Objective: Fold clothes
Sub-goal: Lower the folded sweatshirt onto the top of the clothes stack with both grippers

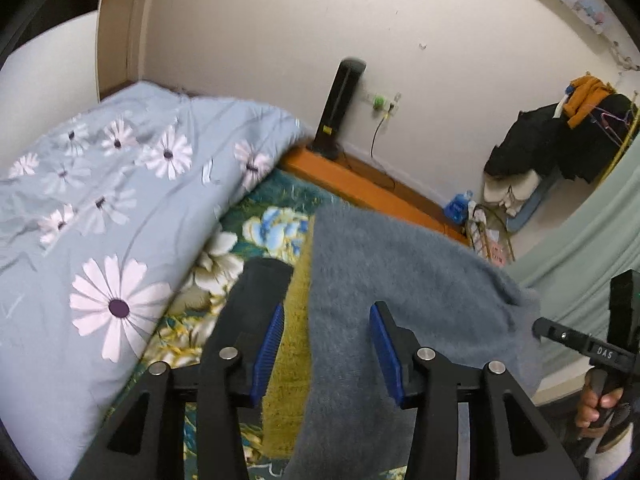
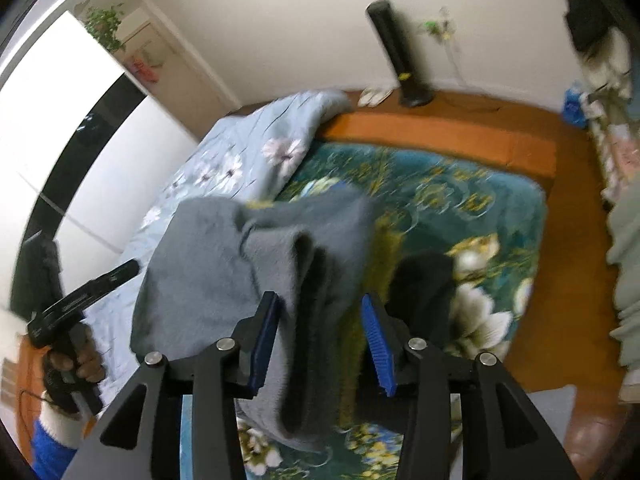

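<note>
A fuzzy grey garment (image 1: 400, 280) with an olive-yellow strip (image 1: 288, 320) hangs bunched over the teal floral blanket (image 2: 440, 208) on the bed. My left gripper (image 1: 327, 312) stands open, its blue pads on either side of the cloth without pressing it. The right gripper (image 2: 320, 300) is open too, with a fold of the grey garment (image 2: 208, 264) sagging through the gap. A dark piece of cloth (image 2: 424, 288) lies just right of it. Each view shows the other gripper held in a hand at its edge (image 1: 580, 340) (image 2: 92, 292).
A blue-grey daisy-print duvet (image 1: 100, 200) is heaped on the left of the bed. The orange wooden bed frame (image 2: 440, 128) runs along the wall, with a black tower device (image 1: 340, 108) on it. A rack of clothes (image 1: 560, 140) and a pale green curtain (image 1: 580, 240) stand at the right.
</note>
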`<action>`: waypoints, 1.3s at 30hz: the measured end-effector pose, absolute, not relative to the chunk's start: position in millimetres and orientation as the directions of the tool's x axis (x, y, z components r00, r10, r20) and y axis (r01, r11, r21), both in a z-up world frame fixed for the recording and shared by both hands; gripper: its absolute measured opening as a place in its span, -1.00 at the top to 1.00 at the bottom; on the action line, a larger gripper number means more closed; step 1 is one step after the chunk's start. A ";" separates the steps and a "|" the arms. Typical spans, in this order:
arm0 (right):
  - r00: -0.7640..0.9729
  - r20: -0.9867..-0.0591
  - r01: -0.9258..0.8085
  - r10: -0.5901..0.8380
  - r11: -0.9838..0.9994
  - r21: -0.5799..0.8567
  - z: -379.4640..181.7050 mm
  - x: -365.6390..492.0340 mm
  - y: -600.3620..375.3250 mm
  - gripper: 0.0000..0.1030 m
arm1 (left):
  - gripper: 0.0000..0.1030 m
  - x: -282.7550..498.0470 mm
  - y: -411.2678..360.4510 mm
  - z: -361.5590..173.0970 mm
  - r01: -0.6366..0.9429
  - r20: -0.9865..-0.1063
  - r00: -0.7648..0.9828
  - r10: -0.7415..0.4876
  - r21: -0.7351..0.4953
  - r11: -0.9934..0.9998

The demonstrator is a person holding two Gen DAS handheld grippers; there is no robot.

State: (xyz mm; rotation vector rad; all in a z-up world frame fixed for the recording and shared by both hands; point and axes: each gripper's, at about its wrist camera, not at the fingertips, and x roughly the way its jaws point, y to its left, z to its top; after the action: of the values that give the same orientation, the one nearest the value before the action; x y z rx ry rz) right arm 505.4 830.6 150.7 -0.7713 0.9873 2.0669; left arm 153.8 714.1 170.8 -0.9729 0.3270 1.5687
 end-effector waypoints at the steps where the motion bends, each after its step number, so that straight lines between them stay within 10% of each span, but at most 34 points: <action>1: -0.561 -0.741 -0.801 0.369 -0.469 0.372 158.8 506.2 826.0 0.14 | 0.06 155.7 710.0 176.2 -0.921 -0.716 0.048 0.696 -0.302 -0.247; 12: -0.554 -0.724 -0.759 0.411 -0.606 0.238 144.8 442.8 809.1 0.14 | 0.00 205.7 735.6 146.0 -0.981 -0.761 0.034 0.648 -0.149 -0.123; 22: -0.606 -0.717 -0.779 0.345 -0.440 0.447 91.3 471.1 865.8 -0.04 | 0.00 201.8 771.9 106.7 -0.981 -0.775 0.055 0.630 -0.159 -0.109; 34: -0.516 -0.692 -0.835 0.505 -0.477 0.275 161.9 480.8 822.7 -0.07 | -0.01 206.8 732.3 157.8 -0.968 -0.733 0.060 0.677 -0.209 -0.140; 39: -0.496 -0.657 -0.843 0.568 -0.495 0.209 190.9 486.0 762.5 -0.09 | -0.37 225.2 679.5 186.4 -0.963 -0.670 0.058 0.740 -0.232 -0.135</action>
State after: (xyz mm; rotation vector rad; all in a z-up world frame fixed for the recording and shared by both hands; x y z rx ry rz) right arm 486.0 762.5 190.9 -0.6540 0.6572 2.0576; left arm 225.2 679.5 186.4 -0.7967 0.3655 1.5238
